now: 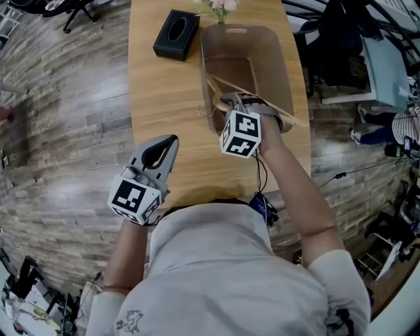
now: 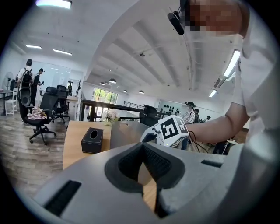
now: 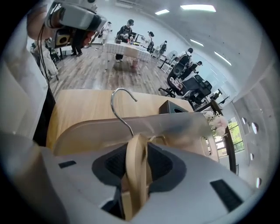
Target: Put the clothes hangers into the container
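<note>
Right gripper view shows the wooden clothes hanger (image 3: pixel 136 175) standing on edge between the jaws of the right claw (image 3: pixel 138 158). The jaws are partly apart, with dark gaps beside the wood, so the pads bracket the hanger rather than clamp it. Its metal hook (image 3: pixel 117 107) rises past the jaw tips and curls over the near rim of the translucent container (image 3: pixel 183 124).

From the head view, the right claw points steeply down into the near end of the container. The hanger's pale bars lie slanted across the inside there, one end resting over the right wall.

The left claw (image 1: pixel 172 139) is well apart from the container, low over the bare tabletop (image 1: pixel 164 85) to the left. Its jaw tips meet and nothing is between them.

A black tissue box (image 1: pixel 176 34) sits at the tabletop's far end, just left of the container, with pink flowers (image 1: pixel 222 6) behind.
</note>
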A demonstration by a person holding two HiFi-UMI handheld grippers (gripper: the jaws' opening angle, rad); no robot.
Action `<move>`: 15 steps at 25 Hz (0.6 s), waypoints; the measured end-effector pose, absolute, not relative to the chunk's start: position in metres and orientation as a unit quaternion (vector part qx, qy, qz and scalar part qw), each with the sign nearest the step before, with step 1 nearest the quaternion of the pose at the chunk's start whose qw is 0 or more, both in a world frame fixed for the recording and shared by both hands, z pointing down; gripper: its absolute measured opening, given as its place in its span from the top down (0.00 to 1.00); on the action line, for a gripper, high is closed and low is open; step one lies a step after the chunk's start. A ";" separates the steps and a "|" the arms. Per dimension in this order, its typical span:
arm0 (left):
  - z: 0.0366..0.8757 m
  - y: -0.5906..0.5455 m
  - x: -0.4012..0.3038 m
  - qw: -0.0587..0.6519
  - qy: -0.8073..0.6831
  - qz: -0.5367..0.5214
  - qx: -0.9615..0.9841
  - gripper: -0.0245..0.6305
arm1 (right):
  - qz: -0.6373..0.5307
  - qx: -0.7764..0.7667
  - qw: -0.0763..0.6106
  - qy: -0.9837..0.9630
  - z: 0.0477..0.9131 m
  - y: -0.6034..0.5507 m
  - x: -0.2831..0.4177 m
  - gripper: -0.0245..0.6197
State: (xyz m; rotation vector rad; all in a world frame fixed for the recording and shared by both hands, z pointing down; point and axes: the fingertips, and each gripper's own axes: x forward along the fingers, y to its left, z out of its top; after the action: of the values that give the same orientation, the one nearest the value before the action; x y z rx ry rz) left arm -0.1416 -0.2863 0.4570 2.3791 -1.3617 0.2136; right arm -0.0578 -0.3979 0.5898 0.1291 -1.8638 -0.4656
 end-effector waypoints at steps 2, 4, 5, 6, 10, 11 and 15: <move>0.459 -0.287 -0.143 0.197 -0.488 0.077 0.847 0.95 | -0.182 0.053 0.561 -0.806 0.587 -0.401 -0.061 0.75; 0.460 -0.288 -0.144 0.198 -0.490 0.078 0.845 0.95 | -0.173 0.056 0.550 -0.815 0.582 -0.404 -0.061 0.72; 0.460 -0.288 -0.145 0.198 -0.490 0.078 0.845 0.95 | -0.168 0.058 0.547 -0.818 0.579 -0.404 -0.061 0.71; 0.460 -0.287 -0.145 0.198 -0.490 0.078 0.845 0.95 | -0.164 0.060 0.544 -0.821 0.576 -0.404 -0.059 0.70; 0.458 -0.285 -0.143 0.194 -0.488 0.077 0.848 0.95 | -0.146 0.079 0.530 -0.831 0.560 -0.398 -0.049 0.69; 0.456 -0.284 -0.143 0.192 -0.486 0.077 0.849 0.95 | -0.141 0.086 0.525 -0.835 0.554 -0.395 -0.047 0.69; 0.447 -0.277 -0.143 0.180 -0.481 0.075 0.855 0.95 | -0.127 0.117 0.505 -0.846 0.531 -0.385 -0.040 0.69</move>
State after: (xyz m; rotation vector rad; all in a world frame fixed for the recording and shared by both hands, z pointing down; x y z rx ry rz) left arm -0.1434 -0.2768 0.4468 2.4148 -1.3599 0.2111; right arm -0.0396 -0.3854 0.5306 0.2828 -2.0405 -0.3056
